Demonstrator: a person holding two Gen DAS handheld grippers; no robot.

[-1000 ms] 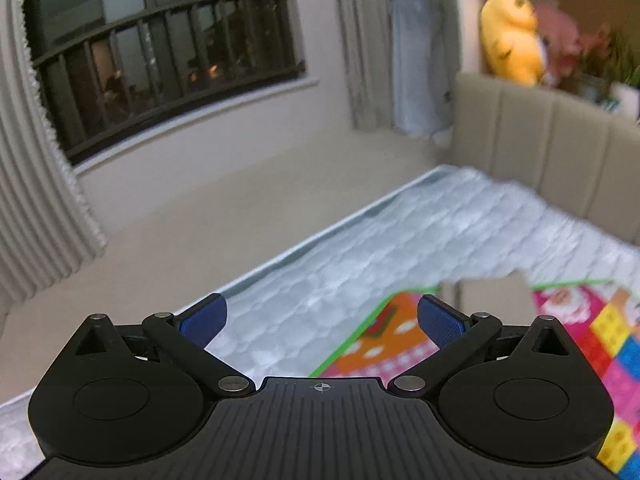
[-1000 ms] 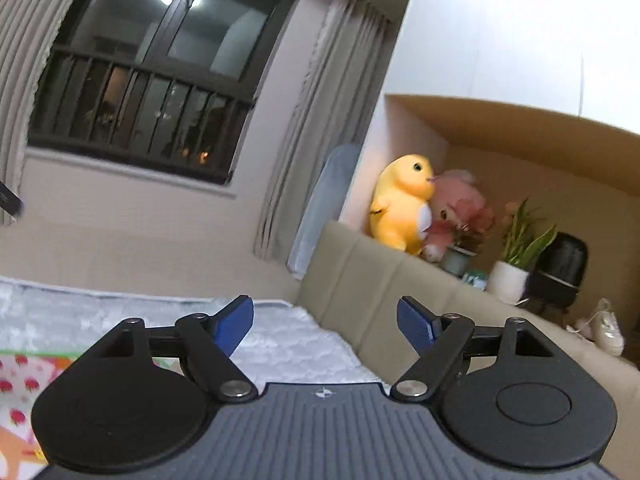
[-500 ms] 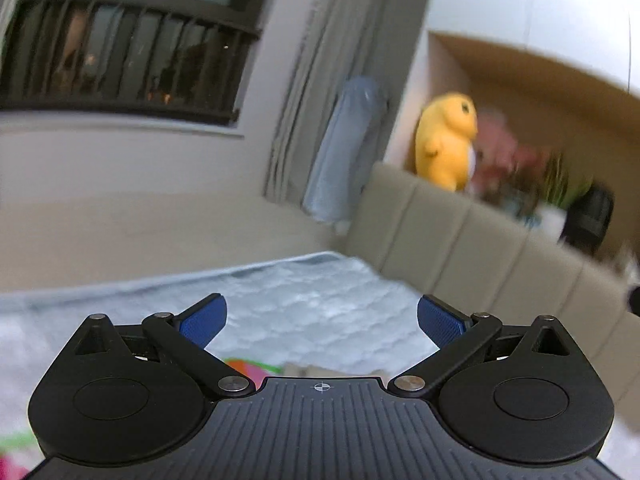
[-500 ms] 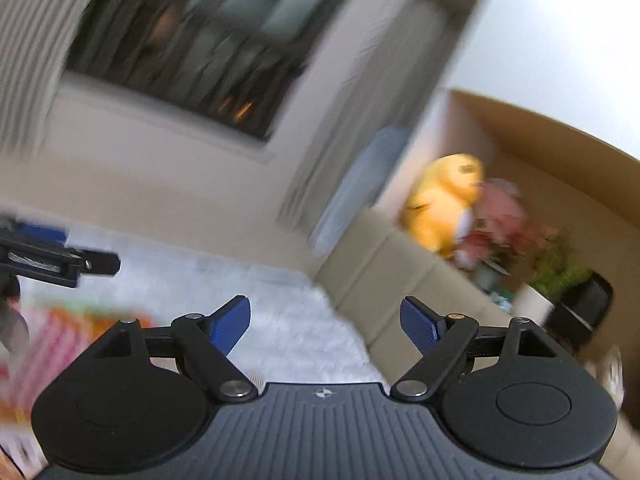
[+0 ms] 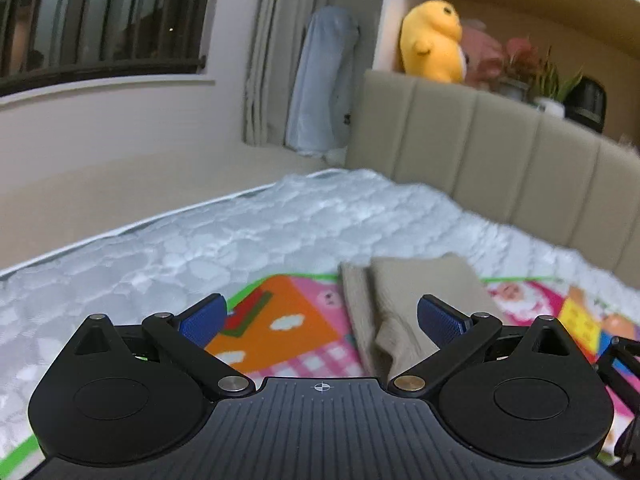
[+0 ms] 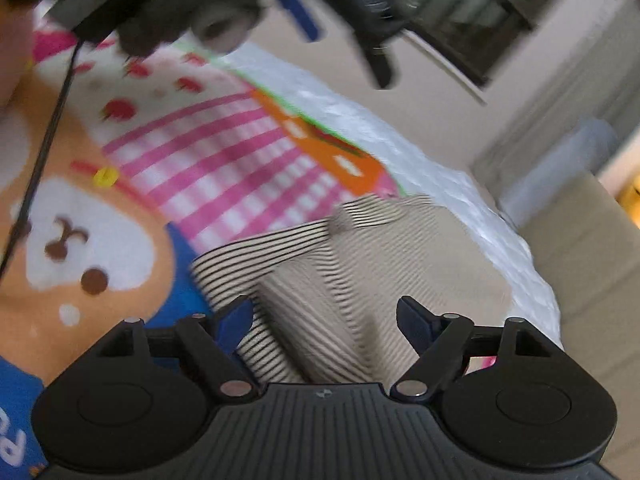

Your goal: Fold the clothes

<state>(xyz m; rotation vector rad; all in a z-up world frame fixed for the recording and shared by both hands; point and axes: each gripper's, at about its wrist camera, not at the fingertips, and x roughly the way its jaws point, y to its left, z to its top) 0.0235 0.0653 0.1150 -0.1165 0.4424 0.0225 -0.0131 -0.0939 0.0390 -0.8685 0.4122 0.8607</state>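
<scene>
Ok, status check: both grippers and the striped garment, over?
Left gripper open, empty. Right gripper open, empty, above the striped garment. Garment partly folded on the play mat. Nothing in the way.

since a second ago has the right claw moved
Yes. The right claw has tipped downward: the window it faced earlier now sits top right, and the striped garment fills the space between its open fingers.

The shirt (image 6: pixel 360 264) is soft ribbed cloth with fine dark stripes, lying on a smooth printed mat (image 6: pixel 224 160). Beneath is a quilted, faintly shiny mattress (image 5: pixel 240 240); the headboard (image 5: pixel 500 160) looks padded, matt.
</scene>
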